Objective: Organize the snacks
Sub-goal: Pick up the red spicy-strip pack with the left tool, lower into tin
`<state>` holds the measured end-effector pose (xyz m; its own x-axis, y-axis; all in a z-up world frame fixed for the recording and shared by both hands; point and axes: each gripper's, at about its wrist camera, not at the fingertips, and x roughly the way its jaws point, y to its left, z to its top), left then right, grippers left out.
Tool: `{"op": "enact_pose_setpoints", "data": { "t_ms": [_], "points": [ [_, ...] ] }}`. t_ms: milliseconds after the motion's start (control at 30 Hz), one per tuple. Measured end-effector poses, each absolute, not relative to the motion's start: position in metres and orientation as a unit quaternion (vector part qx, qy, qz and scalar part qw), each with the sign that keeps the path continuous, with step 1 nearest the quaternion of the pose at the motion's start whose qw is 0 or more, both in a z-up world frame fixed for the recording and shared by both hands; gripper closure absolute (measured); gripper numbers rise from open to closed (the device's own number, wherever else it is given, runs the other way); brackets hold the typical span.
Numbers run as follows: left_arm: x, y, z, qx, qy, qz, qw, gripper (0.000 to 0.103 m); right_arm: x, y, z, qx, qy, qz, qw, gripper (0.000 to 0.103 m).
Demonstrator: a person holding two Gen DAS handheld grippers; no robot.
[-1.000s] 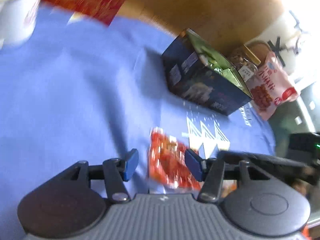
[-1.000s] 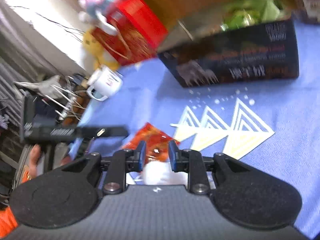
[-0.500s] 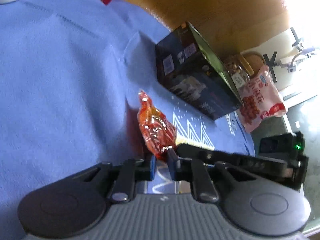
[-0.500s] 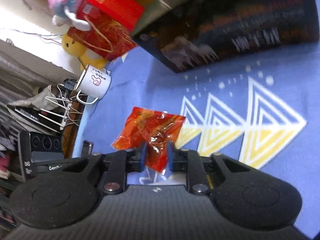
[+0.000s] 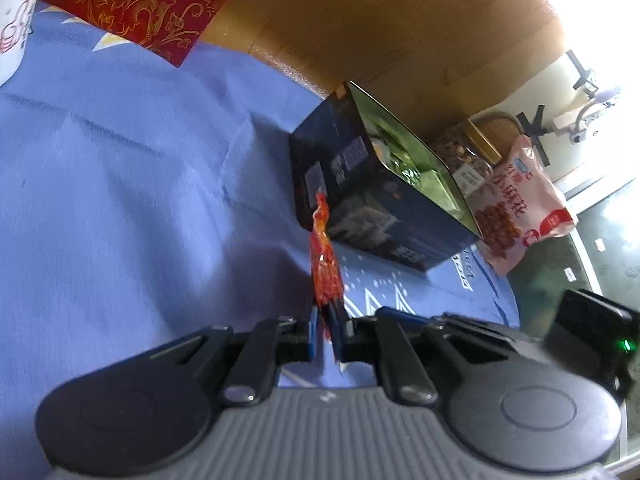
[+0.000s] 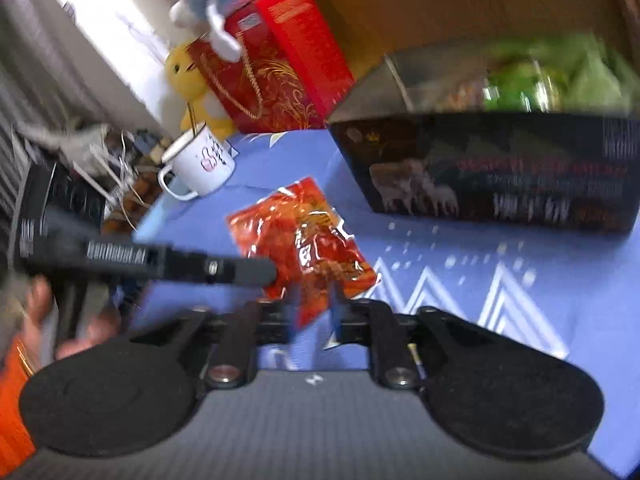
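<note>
Standing edge-on in left claw (image 5: 326, 330), red snack packet (image 5: 325, 268), long axis upward.

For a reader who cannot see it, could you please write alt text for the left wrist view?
The left gripper pinches a red snack packet edge-on above a blue tablecloth. Behind it stands an open dark box holding green packets, with a pink snack bag beside it and a red gift bag at the upper left.

Blue tablecloth (image 5: 120, 184) with white triangle print (image 6: 500, 292) covers table, wood panel wall (image 5: 400, 32) behind, bright glare upper right, dark glossy floor (image 5: 592, 248) beyond.
</note>
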<state>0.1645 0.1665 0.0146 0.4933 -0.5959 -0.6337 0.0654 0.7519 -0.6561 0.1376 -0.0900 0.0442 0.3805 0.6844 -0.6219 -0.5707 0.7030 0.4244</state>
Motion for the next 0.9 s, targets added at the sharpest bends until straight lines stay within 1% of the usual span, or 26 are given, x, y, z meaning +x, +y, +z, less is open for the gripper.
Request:
{"op": "enact_pose_setpoints", "data": {
  "t_ms": [33,133,200,267,300,333,433,467,533,567,633,733,900],
  "points": [
    [0.168,0.167,0.014,-0.283,0.461,-0.201,0.816,0.095,0.138,-0.088,0.045,0.052,0.4,0.378,0.833,0.048],
    [0.178,0.167,0.013,-0.267,0.462,-0.19,0.824,0.092,0.153,-0.083,0.041,0.028,0.407,0.385,0.828,0.048],
    [0.185,0.167,0.011,-0.253,0.464,-0.185,0.829,0.091,0.164,-0.074,0.037,-0.003,0.405,0.381,0.832,0.046],
    [0.191,0.166,0.009,-0.246,0.466,-0.18,0.831,0.089,0.17,-0.067,0.032,-0.041,0.398,0.379,0.835,0.036],
    [0.193,0.167,0.008,-0.247,0.467,-0.181,0.83,0.082,0.175,-0.063,0.028,-0.053,0.398,0.379,0.834,0.03],
    [0.195,0.167,0.006,-0.25,0.467,-0.184,0.828,0.077,0.178,-0.059,0.024,-0.058,0.402,0.38,0.831,0.029],
    [0.199,0.166,0.0,-0.264,0.466,-0.178,0.826,0.076,0.179,-0.053,0.02,-0.06,0.388,0.401,0.828,0.027],
    [0.199,0.168,-0.002,-0.275,0.463,-0.179,0.823,0.078,0.178,-0.049,0.02,-0.06,0.387,0.408,0.825,0.028],
    [0.199,0.17,-0.005,-0.296,0.46,-0.178,0.818,0.085,0.173,-0.04,0.022,-0.067,0.386,0.428,0.815,0.043],
    [0.198,0.172,-0.005,-0.303,0.456,-0.177,0.818,0.086,0.168,-0.034,0.024,-0.089,0.382,0.422,0.817,0.045],
    [0.193,0.176,-0.003,-0.313,0.447,-0.177,0.819,0.09,0.162,-0.025,0.026,-0.125,0.37,0.411,0.824,0.059],
    [0.179,0.183,0.005,-0.331,0.434,-0.186,0.817,0.093,0.159,-0.025,0.029,-0.104,0.37,0.421,0.821,0.066],
    [0.155,0.187,0.033,-0.324,0.409,-0.203,0.829,0.093,0.129,-0.019,0.044,-0.113,0.322,0.427,0.837,0.068]
  ]
}}
